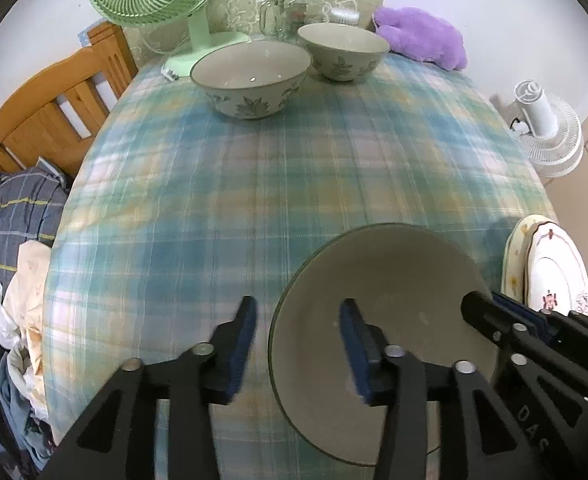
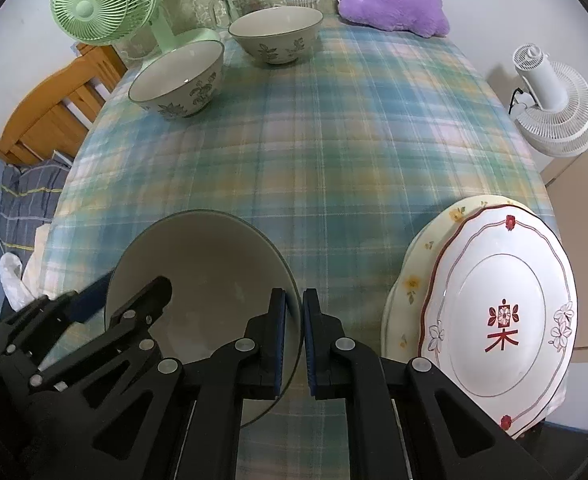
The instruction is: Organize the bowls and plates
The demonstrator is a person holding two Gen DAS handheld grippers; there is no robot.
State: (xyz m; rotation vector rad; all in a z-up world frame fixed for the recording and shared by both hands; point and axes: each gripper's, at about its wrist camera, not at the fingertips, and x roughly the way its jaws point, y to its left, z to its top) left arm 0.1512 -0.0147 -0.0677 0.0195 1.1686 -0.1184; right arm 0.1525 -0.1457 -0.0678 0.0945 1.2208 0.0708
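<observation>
The right claw (image 2: 294, 336) is pinching the right rim of the near bowl (image 2: 197, 280), while the left claw (image 1: 298, 344) is straddling its left rim, jaws parted and clear. Stacked plates (image 2: 490, 316) are sitting beside it; two floral bowls (image 1: 253, 80) are standing farther across the plaid surface (image 1: 294, 168).

The tablecloth (image 2: 334, 152) is plaid in teal, cream and pale yellow. Near its far edge, two cream bowls (image 2: 177, 80) (image 2: 275, 34) carry grey-green leaf sprays and dark rims. At the near edge, a plain grey-beige bowl (image 2: 205, 264). At the near right corner, a white plate (image 2: 498, 312) with red trim lies on a cream plate (image 2: 410, 284) with yellow flowers.
</observation>
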